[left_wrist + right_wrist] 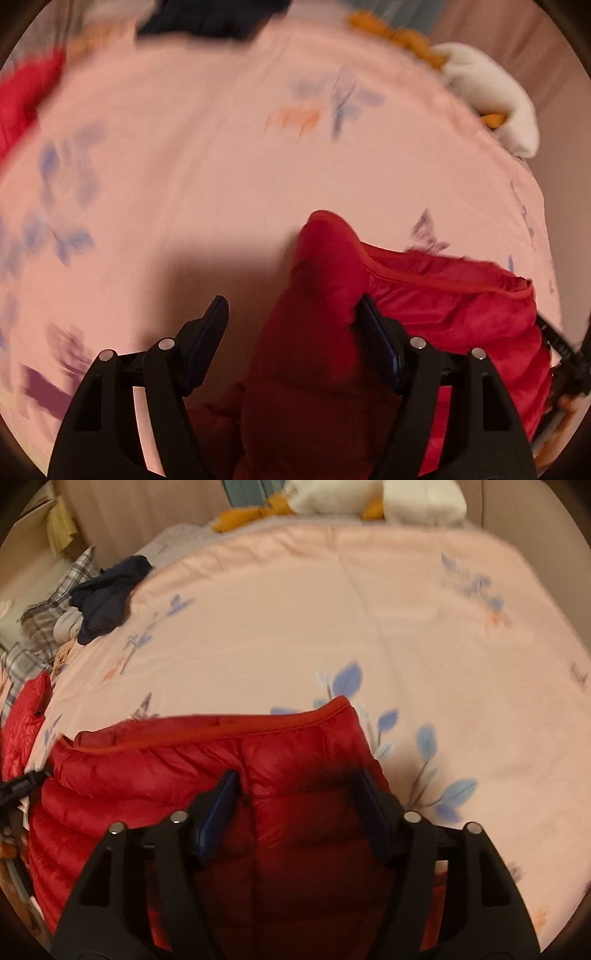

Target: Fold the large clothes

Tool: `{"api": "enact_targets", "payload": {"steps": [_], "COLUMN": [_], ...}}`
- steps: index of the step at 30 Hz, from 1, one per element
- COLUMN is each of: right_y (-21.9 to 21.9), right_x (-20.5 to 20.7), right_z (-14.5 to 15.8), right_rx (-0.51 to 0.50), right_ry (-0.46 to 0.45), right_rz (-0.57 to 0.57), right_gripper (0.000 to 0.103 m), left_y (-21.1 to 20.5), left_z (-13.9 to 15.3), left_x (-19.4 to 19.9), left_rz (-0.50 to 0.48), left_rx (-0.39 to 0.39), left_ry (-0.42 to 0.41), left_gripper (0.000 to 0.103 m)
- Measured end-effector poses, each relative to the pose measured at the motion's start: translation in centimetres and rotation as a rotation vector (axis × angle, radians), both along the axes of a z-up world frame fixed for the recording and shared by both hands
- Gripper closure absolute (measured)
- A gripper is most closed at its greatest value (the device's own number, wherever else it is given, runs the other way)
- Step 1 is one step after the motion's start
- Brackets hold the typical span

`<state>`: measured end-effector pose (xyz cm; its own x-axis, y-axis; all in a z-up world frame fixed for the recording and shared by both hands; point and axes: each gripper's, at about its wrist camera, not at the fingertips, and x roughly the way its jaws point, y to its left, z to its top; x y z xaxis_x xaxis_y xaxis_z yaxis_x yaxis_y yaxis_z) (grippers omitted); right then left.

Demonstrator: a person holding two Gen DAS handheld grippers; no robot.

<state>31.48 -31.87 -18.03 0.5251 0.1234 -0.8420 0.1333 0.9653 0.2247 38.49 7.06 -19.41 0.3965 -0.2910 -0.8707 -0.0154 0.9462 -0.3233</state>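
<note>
Bed (295,602): a pink sheet printed with blue leaves is seen spread flat; most of its surface is uncovered.
Red down jacket (207,775): the quilted garment is seen at the near edge of the bed, bunched rather than laid flat, its piped hem turned toward the middle of the sheet. In the left wrist view a rounded end of it (325,266) stands up between the fingers. More red quilted fabric (26,716) is seen at the bed's left edge; whether it belongs to the same jacket cannot be told.
Progress: judged early. No flat, squared fold is visible; the jacket is yet to be spread, its sleeves brought in and the body folded over.
Clothes pile (107,594): a dark navy garment and plaid fabric are seen heaped at the far left corner, apparently unfolded.
Plush toy (369,498): a white and orange soft toy is noted at the far edge of the bed.
Containers: none is visible; nothing is seen to be held in anything.
Left gripper (291,314): jaws are set wide apart; fabric touches the right finger only, so no pinch is made.
Right gripper (295,786): jaws are spread wide over the quilted panel; nothing is clamped.
</note>
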Motion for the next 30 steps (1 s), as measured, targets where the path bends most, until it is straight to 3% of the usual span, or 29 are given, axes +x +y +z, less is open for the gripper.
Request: {"api": "enact_targets", "payload": {"steps": [1,3,6,12,18,23,30], "right_y": [-0.3,-0.9,-1.3,-0.4,1.6,4.3,5.0], "right_x": [0.1,-0.2,-2.0,-8.5,-15.0,-19.0,-18.6], "right_z": [-0.3,-0.2,1.5,5.2,5.5,4.6,2.7], "right_rx": [0.020,0.060,0.057,-0.071,-0.115,-0.123,-0.125], "right_ry": [0.005,0.002,-0.073,-0.212,-0.261,-0.273,-0.210], "right_rz": [-0.011,-0.035,-0.061,-0.012,0.044,0.098,0.089], "right_gripper": [0.034,0.034,0.034,0.033,0.032,0.031,0.029], "left_y": [0.6,1.3,2.0,3.4,1.4,-0.7,-1.8], "left_z": [-0.6,-0.1,1.5,6.0,7.8,6.1,4.0], "left_x": [0.2,0.1,-1.3,-7.4,-15.2,-18.6,-19.4], "left_rz": [0.017,0.038,0.051,0.045,-0.040,-0.080,-0.098], "left_rx": [-0.048,-0.067,-0.047,0.033,0.070,0.069,0.136], "left_ry": [0.010,-0.007,-0.069,-0.235,-0.355,-0.356,-0.323], "left_gripper": [0.025,0.025,0.025,0.025,0.025,0.025,0.025]}}
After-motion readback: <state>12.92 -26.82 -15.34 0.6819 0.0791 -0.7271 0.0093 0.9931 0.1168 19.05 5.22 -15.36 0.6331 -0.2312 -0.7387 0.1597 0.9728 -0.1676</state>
